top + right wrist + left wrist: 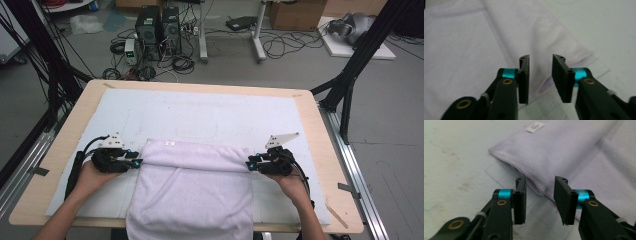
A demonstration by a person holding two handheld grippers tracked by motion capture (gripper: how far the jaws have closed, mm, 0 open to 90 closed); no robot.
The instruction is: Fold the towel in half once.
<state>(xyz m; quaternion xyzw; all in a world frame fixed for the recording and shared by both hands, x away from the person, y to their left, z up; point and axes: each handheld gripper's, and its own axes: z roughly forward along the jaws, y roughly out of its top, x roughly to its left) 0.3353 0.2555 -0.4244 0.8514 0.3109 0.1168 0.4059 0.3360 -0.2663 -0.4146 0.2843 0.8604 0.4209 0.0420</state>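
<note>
A pale lilac towel lies on the white mat, its far edge folded over into a thick roll, its near end hanging over the table's front edge. My left gripper sits at the left end of that fold, my right gripper at the right end. In the left gripper view the jaws stand apart, the towel's folded edge just beyond their tips and a small label near its corner. In the right gripper view the jaws stand apart over the towel's edge, pads not pressing it.
The mat covers most of the wooden table. Bare mat stretches behind the towel. Beyond the table's far edge, computer towers and cables lie on the floor. Black frame legs stand at both far corners.
</note>
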